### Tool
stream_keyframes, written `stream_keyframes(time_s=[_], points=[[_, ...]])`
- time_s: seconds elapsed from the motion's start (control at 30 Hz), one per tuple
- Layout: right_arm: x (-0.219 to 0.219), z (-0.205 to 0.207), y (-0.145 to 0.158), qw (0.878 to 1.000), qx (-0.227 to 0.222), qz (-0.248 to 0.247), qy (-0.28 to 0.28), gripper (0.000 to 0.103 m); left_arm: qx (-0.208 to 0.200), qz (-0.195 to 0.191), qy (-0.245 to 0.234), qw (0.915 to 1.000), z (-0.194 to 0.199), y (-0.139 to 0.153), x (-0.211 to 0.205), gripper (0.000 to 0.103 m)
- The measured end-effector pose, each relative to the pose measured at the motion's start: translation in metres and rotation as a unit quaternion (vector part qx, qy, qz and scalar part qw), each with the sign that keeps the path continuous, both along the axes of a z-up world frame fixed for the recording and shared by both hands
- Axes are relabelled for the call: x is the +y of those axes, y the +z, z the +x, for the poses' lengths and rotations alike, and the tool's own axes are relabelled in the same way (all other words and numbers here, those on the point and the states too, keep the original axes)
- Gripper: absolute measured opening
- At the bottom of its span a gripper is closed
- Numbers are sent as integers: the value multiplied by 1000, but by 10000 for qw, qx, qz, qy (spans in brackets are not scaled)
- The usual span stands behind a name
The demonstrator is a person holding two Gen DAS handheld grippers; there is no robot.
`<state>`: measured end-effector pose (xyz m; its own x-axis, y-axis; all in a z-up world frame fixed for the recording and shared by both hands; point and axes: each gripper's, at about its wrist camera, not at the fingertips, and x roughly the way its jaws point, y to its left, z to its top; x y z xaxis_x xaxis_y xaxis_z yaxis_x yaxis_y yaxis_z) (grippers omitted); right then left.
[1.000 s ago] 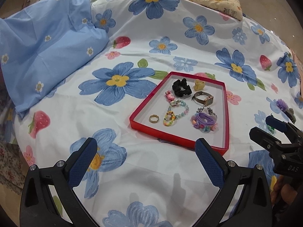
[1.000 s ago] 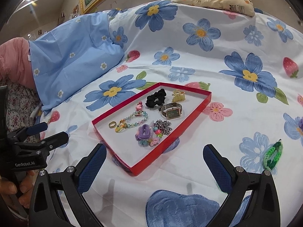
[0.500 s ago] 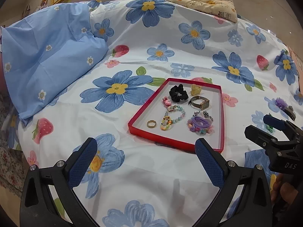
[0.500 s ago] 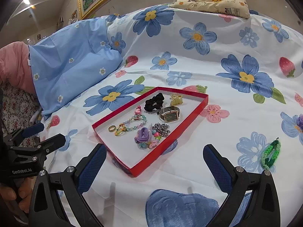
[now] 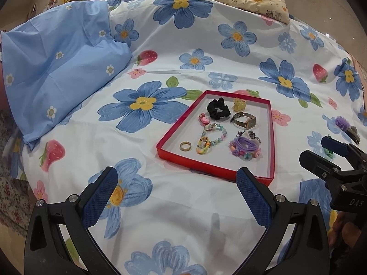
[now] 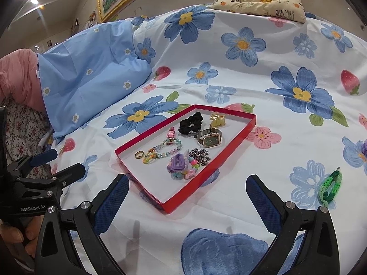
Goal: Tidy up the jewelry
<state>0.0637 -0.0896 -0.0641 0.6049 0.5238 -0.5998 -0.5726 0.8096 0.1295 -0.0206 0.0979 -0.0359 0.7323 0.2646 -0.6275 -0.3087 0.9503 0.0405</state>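
A red tray (image 5: 206, 165) (image 6: 176, 204) lies on the flowered bed sheet. It holds a black scrunchie (image 5: 218, 110), a watch (image 5: 244, 120), a gold ring (image 5: 185, 146), a beaded bracelet (image 5: 215, 133) and purple hair ties (image 5: 246, 146). A green braided bracelet (image 6: 330, 188) lies on the sheet to the right of the tray. A purple flower clip (image 5: 341, 122) rests farther right. My left gripper (image 5: 176, 183) hovers open and empty before the tray's near edge. My right gripper (image 6: 188, 190) is open and empty at the tray's near corner.
A light blue pillow (image 5: 62, 68) lies to the left, and a beige printed cushion (image 6: 259, 0) sits at the far edge of the bed. A blue plush pad (image 6: 224, 249) lies just under the right gripper. A person's hand (image 6: 13, 236) holds the left gripper.
Both grippers have drawn back a little from the tray, which now looks slightly smaller. Both stay open and nothing in the tray has moved.
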Motion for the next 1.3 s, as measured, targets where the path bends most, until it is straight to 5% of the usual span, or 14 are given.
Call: stream_keyframes(time_s=[1.3], points=[[3, -5, 6, 10000, -61, 22, 61, 103, 29, 189, 7, 9998, 0, -5, -2, 103]])
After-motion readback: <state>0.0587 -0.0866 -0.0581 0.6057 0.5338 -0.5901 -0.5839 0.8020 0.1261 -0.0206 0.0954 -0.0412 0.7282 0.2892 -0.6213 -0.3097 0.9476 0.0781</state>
